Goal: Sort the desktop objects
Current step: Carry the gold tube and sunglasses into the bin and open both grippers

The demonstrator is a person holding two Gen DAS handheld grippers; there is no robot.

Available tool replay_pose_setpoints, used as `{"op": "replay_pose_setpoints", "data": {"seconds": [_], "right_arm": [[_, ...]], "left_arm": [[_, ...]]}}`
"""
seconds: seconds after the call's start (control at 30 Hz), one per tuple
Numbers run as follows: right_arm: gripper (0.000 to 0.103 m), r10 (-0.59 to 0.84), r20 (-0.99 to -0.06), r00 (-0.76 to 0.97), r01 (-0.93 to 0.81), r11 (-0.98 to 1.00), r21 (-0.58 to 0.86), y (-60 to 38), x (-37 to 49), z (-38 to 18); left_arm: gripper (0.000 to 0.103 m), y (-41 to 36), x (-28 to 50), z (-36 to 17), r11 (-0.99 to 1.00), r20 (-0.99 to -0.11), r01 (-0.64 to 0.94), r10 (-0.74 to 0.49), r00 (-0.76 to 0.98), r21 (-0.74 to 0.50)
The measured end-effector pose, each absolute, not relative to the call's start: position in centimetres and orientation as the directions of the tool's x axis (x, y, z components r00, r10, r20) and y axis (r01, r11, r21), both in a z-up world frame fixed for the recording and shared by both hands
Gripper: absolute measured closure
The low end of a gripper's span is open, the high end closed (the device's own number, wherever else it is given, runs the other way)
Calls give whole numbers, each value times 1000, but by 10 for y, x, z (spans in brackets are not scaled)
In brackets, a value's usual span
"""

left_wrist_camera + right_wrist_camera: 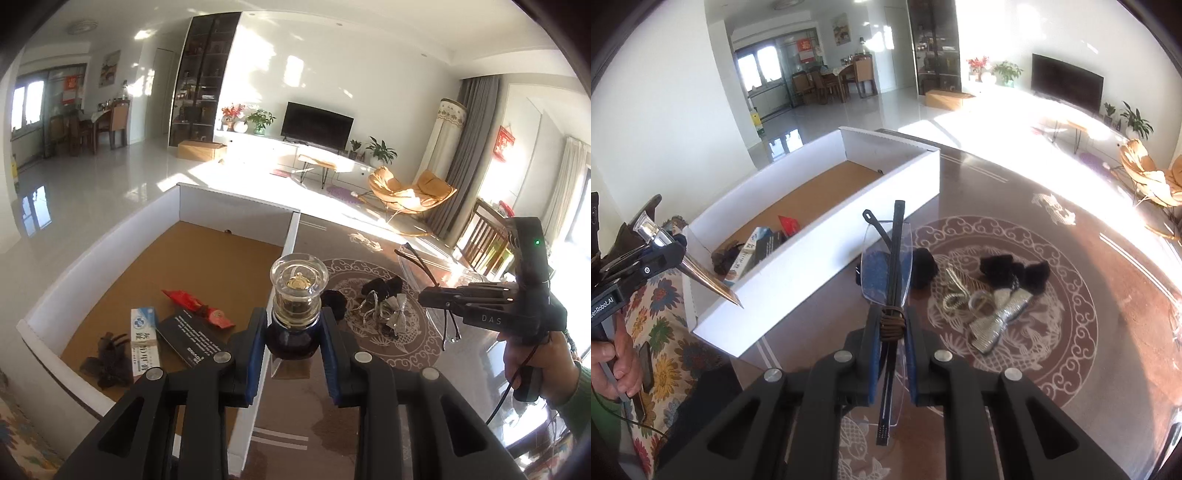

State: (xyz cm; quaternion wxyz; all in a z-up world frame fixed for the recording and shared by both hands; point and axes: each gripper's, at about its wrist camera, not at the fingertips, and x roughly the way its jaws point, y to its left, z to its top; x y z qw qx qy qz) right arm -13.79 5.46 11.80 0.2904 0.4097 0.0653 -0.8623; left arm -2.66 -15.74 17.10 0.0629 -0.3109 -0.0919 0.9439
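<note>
Left wrist view: left tool (pixel 293 328) is clamped on a small glass bottle (pixel 297 310), blue pads (pixel 257 354) pressing its dark lower part; clear round stopper w/ a gold piece inside faces the camera. Bottle is held up in the air over the right wall of the white box (pixel 110 254), above the counter (pixel 369 406). Inside the box, on its brown floor: a toothpaste carton (pixel 142 341) w/ blue-white print & Chinese characters, not legible; a black card (pixel 192 339) w/ small white text, too small to read; a red wrapper (pixel 199 308); a dark flower-like clip (pixel 107 363). On the counter beside the box sits a pile of hair accessories (pixel 373 306), black fluffy bits plus silvery bows. At right, the right tool (pixel 424 297) is pinched shut on thin eyeglasses (pixel 417 258), held off the counter; "DAS" reads on its body, green light on top. A hand (pixel 532 365) w/ a green sleeve grips its handle.

Right wrist view: right tool (pixel 892 325) is closed tight on the eyeglasses (pixel 886 262), folded, temples crossed, a brown cord wrapped at the pinch point; rimless lenses stick out ahead, above the counter (pixel 1108 332) just beside the white box (pixel 812 266). Hair accessories (pixel 990 299) lie on the round white pattern. At left, left tool (pixel 670 254) grips the bottle (pixel 687 262) over the box's near corner; "...enRobot.AI" reads on its side, partly cut off. A hand (pixel 613 362) holds it.
</note>
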Motion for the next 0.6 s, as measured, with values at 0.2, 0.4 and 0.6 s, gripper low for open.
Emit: {"op": "replay_pose_setpoints", "data": {"seconds": [0.2,0.4,0.6], "right_arm": [[90,-571,-701,-427,674,-718,174,-51,-145,139],[90,-587,-767,-261,743,-629,228,-156,-144,91],[70,-506,-847,-164,744,-627,230,-207,-148,38]], "left_arm": [[75,-223,-57,163,-983,-647,38,90,-757,-181],[75,-278,-104,111,-978,-771,146,23,-637,-149],[45,-317,-143,65,-956,-877,284,-71,-476,-76]]}}
